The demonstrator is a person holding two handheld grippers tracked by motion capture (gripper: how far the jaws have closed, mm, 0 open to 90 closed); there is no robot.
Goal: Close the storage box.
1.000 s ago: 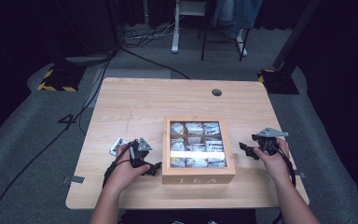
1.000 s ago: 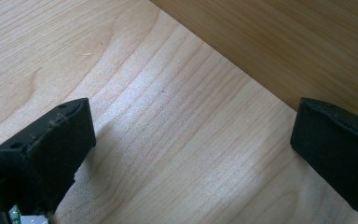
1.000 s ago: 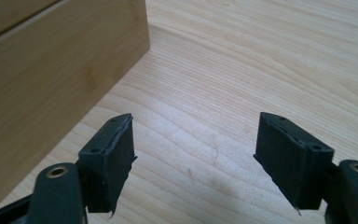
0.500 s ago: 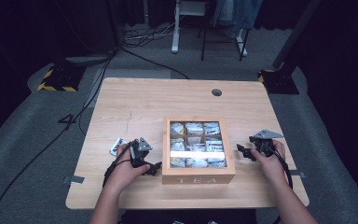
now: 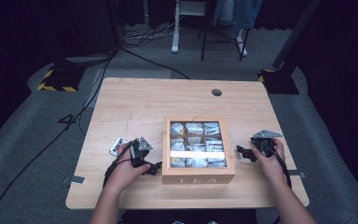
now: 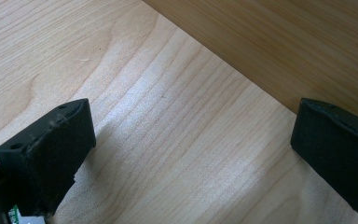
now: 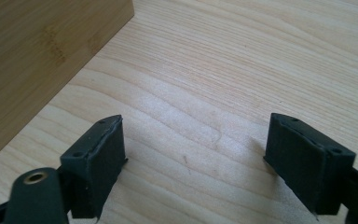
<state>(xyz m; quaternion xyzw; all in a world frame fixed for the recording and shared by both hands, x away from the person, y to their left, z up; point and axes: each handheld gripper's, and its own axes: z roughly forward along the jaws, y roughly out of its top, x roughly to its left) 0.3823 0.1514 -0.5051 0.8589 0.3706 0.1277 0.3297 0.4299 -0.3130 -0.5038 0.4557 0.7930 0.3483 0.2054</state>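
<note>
The square wooden tea box (image 5: pixel 198 173), "TEA" facing the person, holds packets (image 5: pixel 195 129) in its compartments. The left gripper (image 5: pixel 153 167) and right gripper (image 5: pixel 241 151) flank it, jaws wide apart, empty.

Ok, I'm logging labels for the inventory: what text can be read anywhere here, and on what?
"TEA" on the front wall of the wooden box.
"4" marked on the grey floor left of the table.
Print on the tea bags inside the box: too small to read.
Small packet by the left gripper: too blurred to read.

Small packet (image 5: pixel 117 146), left of left hand (image 5: pixel 123 170): partly covered, print unreadable. Tea box (image 5: pixel 198 176) contents: too small to identify.
</note>
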